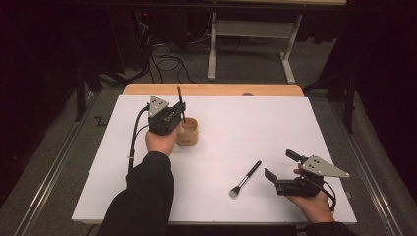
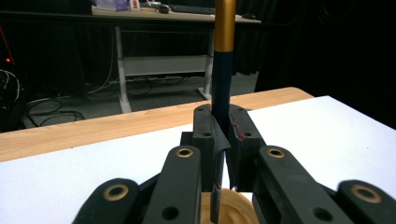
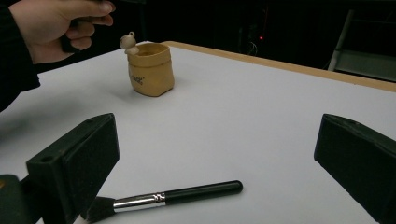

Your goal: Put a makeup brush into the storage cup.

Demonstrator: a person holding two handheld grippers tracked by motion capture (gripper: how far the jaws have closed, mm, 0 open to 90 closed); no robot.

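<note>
Oddly illegible print on tan cup (image 3: pixel 149 70); left gripper (image 2: pixel 224 140) clamping brush (image 2: pixel 223 70), right gripper (image 3: pixel 215 158) wide

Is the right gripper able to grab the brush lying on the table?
Probably yes. The right gripper has its jaws wide open, and the brush lies flat on the white table just in front of them, with nothing between. The left gripper is busy far off, over the cup.

Middle of table (image 1: pixel 255 128): bare, open to pass.
Obstacles: cup (image 1: pixel 187 132) at left; brush (image 1: pixel 245 178) lying near right gripper (image 1: pixel 280 164).
</note>
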